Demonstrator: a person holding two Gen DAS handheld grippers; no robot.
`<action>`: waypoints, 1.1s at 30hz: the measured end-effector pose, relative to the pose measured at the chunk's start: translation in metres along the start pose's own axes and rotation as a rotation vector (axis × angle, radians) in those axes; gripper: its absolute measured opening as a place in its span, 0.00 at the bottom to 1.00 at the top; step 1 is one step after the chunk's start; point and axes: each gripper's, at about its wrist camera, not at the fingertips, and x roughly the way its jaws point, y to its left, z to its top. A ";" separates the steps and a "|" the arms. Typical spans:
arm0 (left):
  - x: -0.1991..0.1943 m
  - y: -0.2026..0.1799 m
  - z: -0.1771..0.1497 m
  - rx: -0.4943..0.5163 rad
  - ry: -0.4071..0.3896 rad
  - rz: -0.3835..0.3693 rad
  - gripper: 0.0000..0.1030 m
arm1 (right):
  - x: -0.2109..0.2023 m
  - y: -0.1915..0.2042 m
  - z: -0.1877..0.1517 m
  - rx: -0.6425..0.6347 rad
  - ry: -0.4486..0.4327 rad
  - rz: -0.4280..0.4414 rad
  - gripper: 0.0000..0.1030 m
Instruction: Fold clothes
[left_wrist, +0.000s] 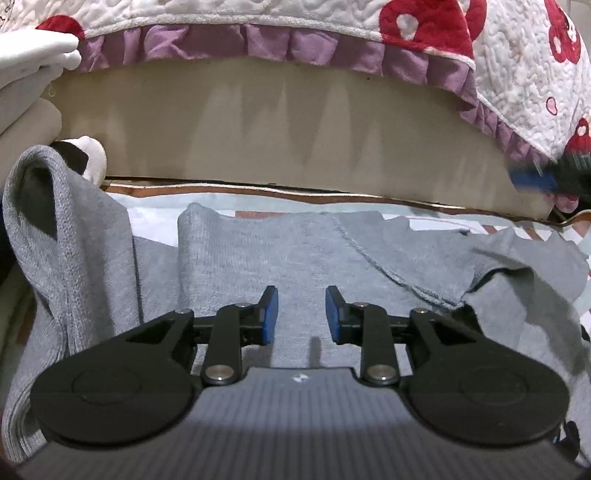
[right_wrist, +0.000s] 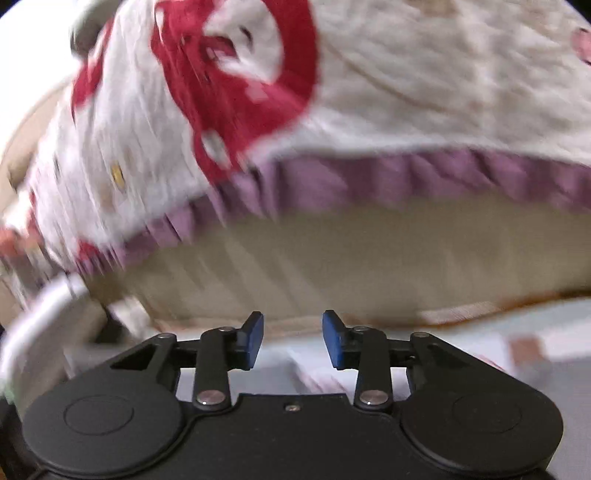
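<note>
A grey knit garment (left_wrist: 280, 254) lies partly folded on a pale patterned surface (left_wrist: 155, 218). Its left part is bunched up in a raised fold (left_wrist: 55, 229) and a flap lies turned over at the right (left_wrist: 517, 273). My left gripper (left_wrist: 301, 314) is open and empty, just above the middle of the garment. My right gripper (right_wrist: 292, 341) is open and empty, over the pale surface (right_wrist: 554, 325); the grey garment does not show in its blurred view. The right gripper also shows as a blurred blue and black shape at the right edge of the left wrist view (left_wrist: 543, 177).
A beige upholstered wall (left_wrist: 280, 133) runs across the back, also in the right wrist view (right_wrist: 369, 258). A white quilt with red shapes and a purple ruffle (left_wrist: 295, 44) hangs over it (right_wrist: 406, 110). White cloth (left_wrist: 33, 62) lies at the far left.
</note>
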 end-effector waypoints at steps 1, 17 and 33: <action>0.001 -0.001 -0.001 0.006 0.006 0.004 0.27 | -0.006 -0.006 -0.011 -0.009 0.018 -0.014 0.45; 0.044 -0.036 0.026 0.195 0.063 0.072 0.39 | 0.020 -0.060 -0.081 0.269 0.032 0.203 0.05; 0.124 -0.051 0.082 0.259 0.123 0.132 0.48 | 0.030 -0.107 -0.055 0.507 -0.122 0.151 0.05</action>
